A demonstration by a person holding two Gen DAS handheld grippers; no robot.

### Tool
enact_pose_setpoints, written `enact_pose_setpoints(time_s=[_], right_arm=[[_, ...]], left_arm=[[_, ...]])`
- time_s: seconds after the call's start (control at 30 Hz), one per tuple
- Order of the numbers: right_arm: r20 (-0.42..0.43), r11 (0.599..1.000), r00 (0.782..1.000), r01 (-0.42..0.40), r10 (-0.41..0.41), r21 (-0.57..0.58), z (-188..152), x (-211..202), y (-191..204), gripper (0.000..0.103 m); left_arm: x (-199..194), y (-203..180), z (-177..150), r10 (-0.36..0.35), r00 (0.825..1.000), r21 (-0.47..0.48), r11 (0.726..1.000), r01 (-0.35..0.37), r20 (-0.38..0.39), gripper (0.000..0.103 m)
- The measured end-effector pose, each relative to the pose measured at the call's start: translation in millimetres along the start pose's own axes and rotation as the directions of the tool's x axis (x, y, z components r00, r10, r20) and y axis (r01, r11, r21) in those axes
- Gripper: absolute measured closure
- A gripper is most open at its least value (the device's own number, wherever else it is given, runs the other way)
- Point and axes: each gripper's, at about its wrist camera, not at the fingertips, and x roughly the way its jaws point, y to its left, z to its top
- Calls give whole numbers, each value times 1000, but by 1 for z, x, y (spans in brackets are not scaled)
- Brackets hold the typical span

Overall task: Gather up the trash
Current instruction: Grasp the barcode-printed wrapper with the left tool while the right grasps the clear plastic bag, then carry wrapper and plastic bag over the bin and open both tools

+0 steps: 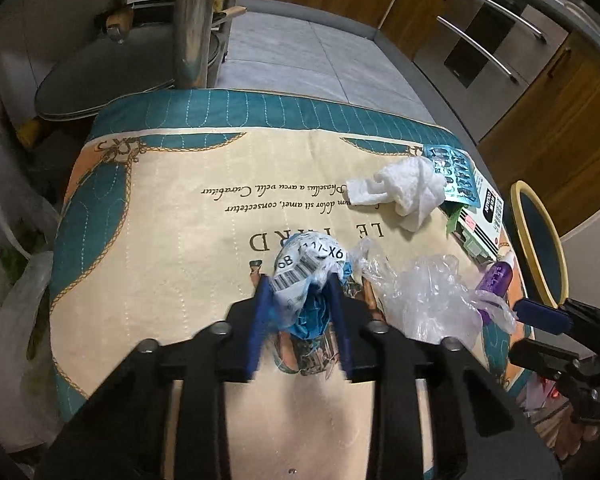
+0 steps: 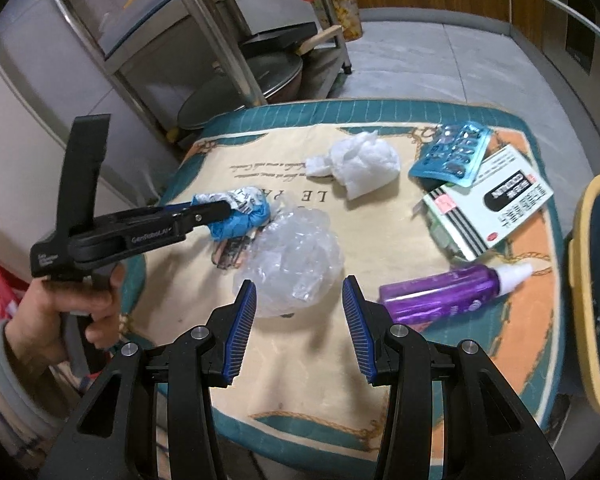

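The crumpled wrapper (image 1: 306,280) hides part of the large lettering on the worktop (image 1: 160,240). The white tissue (image 1: 404,190) covers part of the blister pack (image 1: 456,174). The box (image 2: 492,204) print is too small to read, perhaps medicine. The picture's edge cuts the yellow-rimmed bin (image 2: 596,292).

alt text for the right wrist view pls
The right gripper hangs open just short of a crumpled clear plastic bag on a printed table mat. To its left, the left gripper clamps a blue-and-white wad.
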Motion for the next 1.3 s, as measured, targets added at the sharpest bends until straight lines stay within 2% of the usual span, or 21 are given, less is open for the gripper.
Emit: enact_pose_setpoints(time_s=[0.2, 0.27, 0.53, 0.57, 0.67, 0.8, 1.0, 1.3], right_arm=[[-1, 1000, 1000, -5, 5, 21, 4, 12, 1, 56], [-2, 1000, 1000, -6, 6, 17, 5, 16, 3, 56], [-21, 1000, 1000, -5, 6, 24, 6, 41, 5, 57], [-19, 1000, 1000, -14, 15, 24, 5, 42, 5, 67], [-17, 1000, 1000, -16, 16, 12, 3, 42, 6, 83], [25, 999, 999, -34, 34, 7, 2, 27, 4, 90], [100, 1000, 995, -29, 30, -2, 2, -9, -2, 90], [206, 1000, 978, 29, -27, -6, -7, -73, -25, 90]], left_arm=[[-9, 3, -4, -4, 1000, -11, 1000, 4, 11, 85], [-16, 4, -4, 0, 1000, -18, 1000, 0, 23, 92], [-46, 4, -7, -3, 996, -23, 1000, 5, 91, 94], [-48, 5, -7, -4, 995, -27, 1000, 7, 96, 94], [-53, 5, -8, 3, 994, -34, 999, 1, 105, 94], [-58, 5, -7, 4, 993, -49, 999, 2, 121, 94], [-71, -7, -2, -7, 987, -36, 999, 12, 162, 94], [-83, -52, 10, -71, 976, 40, 997, 64, 205, 94]])
